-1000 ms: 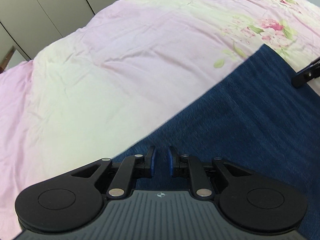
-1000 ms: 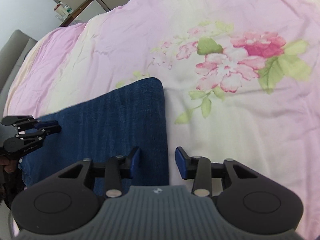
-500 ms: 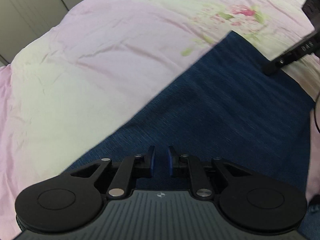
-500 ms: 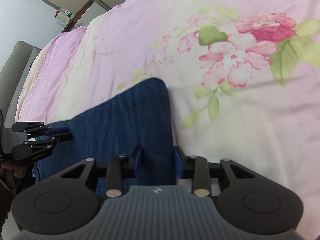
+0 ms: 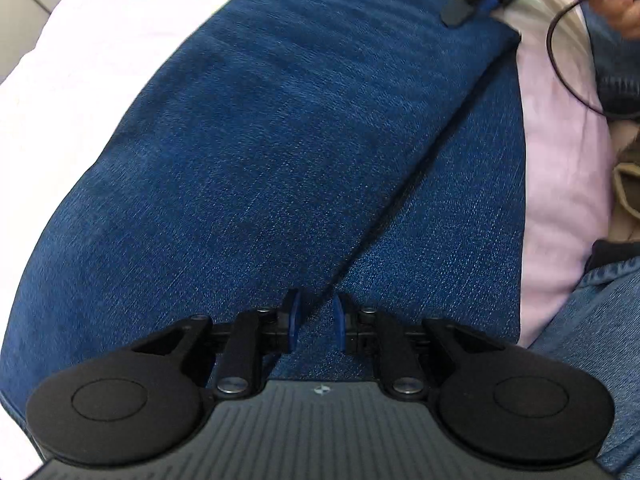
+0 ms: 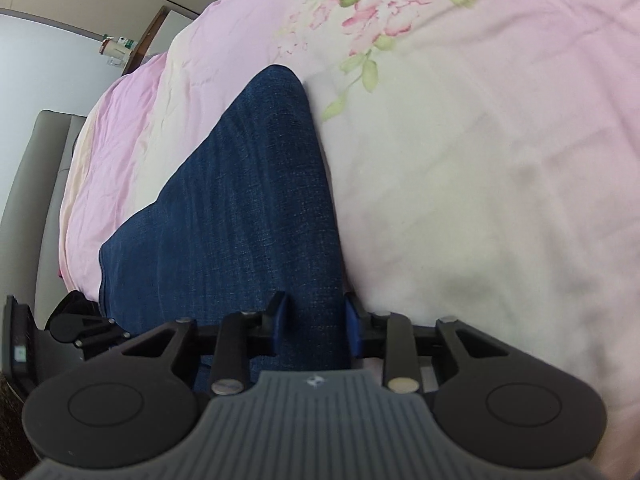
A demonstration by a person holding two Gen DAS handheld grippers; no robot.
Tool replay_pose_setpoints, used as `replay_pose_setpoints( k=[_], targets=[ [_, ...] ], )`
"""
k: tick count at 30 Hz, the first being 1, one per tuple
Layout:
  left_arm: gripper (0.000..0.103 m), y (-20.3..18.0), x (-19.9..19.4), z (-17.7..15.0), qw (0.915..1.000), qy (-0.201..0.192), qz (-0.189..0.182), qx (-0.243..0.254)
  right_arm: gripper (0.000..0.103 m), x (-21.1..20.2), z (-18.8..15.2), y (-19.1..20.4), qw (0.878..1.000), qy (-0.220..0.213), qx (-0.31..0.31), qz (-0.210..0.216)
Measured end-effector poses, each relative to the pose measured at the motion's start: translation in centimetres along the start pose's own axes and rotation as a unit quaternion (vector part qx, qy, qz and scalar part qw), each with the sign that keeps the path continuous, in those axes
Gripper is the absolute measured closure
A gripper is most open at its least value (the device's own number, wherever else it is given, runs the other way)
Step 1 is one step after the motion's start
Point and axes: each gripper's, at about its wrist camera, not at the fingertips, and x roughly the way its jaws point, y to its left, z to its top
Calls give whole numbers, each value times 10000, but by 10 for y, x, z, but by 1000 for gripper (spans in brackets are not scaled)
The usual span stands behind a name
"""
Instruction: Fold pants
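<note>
Denim fills the left view: the pants (image 5: 260,152) lie on the pink bedspread (image 5: 560,184) with an upper layer now doubled over a lower one, where a second ago only one flat layer showed, so a fold looks just laid. Left gripper (image 5: 316,322) hovers low over the fold edge, jaws slightly parted, holding nothing. Right gripper (image 6: 314,322) is parted wider, straddling the cloth's edge; whether it pinches is unclear.

Pants (image 5: 280,140) cut off at frame bottom; floral bedspread (image 6: 480,160) blurred
</note>
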Motion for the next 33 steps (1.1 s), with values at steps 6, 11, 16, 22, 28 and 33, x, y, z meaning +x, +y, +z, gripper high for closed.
replay_pose_setpoints(
  k=[6,11,16,22,28,33],
  targets=[
    [87,-5,-45,1,9986,-370,-351,-166,78,-5,2,13,9996,-13,-139,-239],
    [91,-33,-43,0,9981,-172,-591,42,78,-5,0,14,9993,-44,-163,-333],
    [93,-41,-6,2,9963,366,-781,61,79,-7,0,14,9992,-37,-141,-370],
    [93,-22,1,7,9920,578,-1071,-324,90,-11,2,26,9988,-39,-239,-427],
    [91,0,-47,-23,9945,85,-813,-662,93,-48,8,51,9992,-152,-273,256],
    [81,46,-90,-75,9867,-305,-101,-1596,93,-70,15,107,9962,-130,-567,654]
  ],
)
